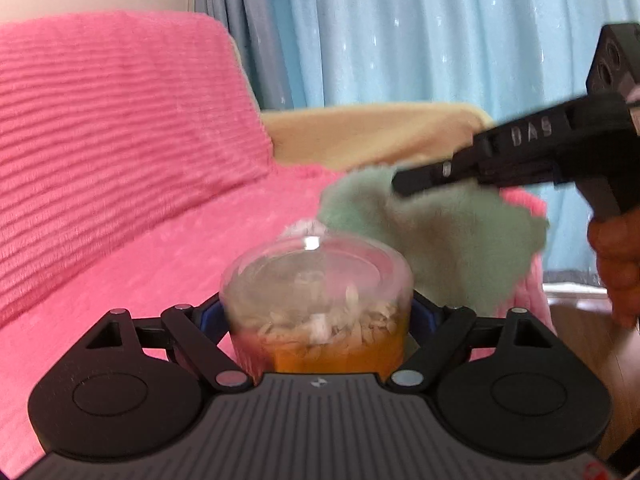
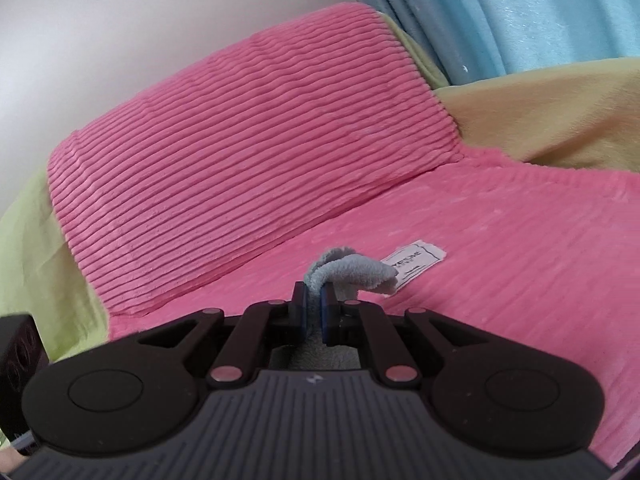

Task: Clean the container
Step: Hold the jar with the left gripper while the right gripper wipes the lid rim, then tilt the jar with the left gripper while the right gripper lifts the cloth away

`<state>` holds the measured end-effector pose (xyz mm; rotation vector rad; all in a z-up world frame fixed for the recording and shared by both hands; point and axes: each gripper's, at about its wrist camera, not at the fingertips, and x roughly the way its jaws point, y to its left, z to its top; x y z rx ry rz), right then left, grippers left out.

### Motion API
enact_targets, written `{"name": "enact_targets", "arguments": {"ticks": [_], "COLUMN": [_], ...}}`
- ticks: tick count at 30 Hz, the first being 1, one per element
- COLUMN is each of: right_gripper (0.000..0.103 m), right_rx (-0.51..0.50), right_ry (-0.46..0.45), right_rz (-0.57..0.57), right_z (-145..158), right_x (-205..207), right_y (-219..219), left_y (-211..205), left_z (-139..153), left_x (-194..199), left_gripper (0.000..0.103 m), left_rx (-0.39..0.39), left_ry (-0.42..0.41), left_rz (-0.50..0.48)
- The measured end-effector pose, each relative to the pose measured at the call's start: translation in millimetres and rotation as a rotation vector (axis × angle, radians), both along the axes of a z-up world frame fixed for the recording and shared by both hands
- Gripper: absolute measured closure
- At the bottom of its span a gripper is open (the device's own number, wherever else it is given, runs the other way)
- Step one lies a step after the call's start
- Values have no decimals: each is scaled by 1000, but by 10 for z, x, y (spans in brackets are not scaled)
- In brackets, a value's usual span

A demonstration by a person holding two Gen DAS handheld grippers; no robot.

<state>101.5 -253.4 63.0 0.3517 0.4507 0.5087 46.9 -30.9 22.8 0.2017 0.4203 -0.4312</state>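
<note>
Container point(image 1: 316, 304), a clear plastic tub with a domed lid and pale flaky bits over something orange inside, sits squeezed between the two fingers of the left gripper point(image 1: 316, 316), held upright out over the pink cover point(image 1: 132, 184) of the sofa. And there's the right gripper point(image 1: 404, 184), coming in from the right side and higher up, its jaws closed tight on a pale green cloth point(image 1: 432, 236) that hangs down in a loose fold. In the right wrist view the same cloth point(image 2: 348, 272) pokes out past the pinched fingertips of that gripper point(image 2: 316, 308), with a small white tag point(image 2: 414, 262) lying on the cover beyond. So the tub lies below and to the left of the cloth, close but apparently not touching, though blur makes that hard to call. My read: the cloth hand has to drop down and leftward onto the lid, while the left simply holds the tub steady. The tub stands tall, lid up, so the top is the nearest face to wipe.
</note>
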Motion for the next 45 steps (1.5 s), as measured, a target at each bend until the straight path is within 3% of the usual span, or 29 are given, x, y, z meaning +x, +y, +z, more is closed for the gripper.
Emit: {"name": "enact_targets", "arguments": {"ticks": [4,12,18,28,32,36,40,43,45], "right_gripper": [98,98,98,98,98,98,98,98,98], "right_rx": [10,4,-6,3,16,24,46,50,47], "right_ry": [-2,-6,3,-2,-2,-2,-7,-9,-8], "right_rz": [9,62,98,119,113,103,86,80,80], "right_z": [33,53,43,80,97,107,140,152,144], "right_x": [-22,-109,-188,-235,-227,-208,-189,-186,-182], "right_y": [23,198,348,384,315,225,138,119,123], "left_y": [137,299,319,195,-20,-151,-77,37,136], "left_z": [62,97,106,329,263,130,130,172,193], "left_x": [-159,-529,-581,-332,-164,-88,-74,-92,-113], "left_gripper": [17,18,16,15,15,17,17,17,17], "left_rx": [-2,108,145,123,200,294,224,115,34], "left_ry": [22,116,205,277,350,372,318,180,144], "left_rz": [-35,-97,-101,-66,-63,-45,-11,35,53]}}
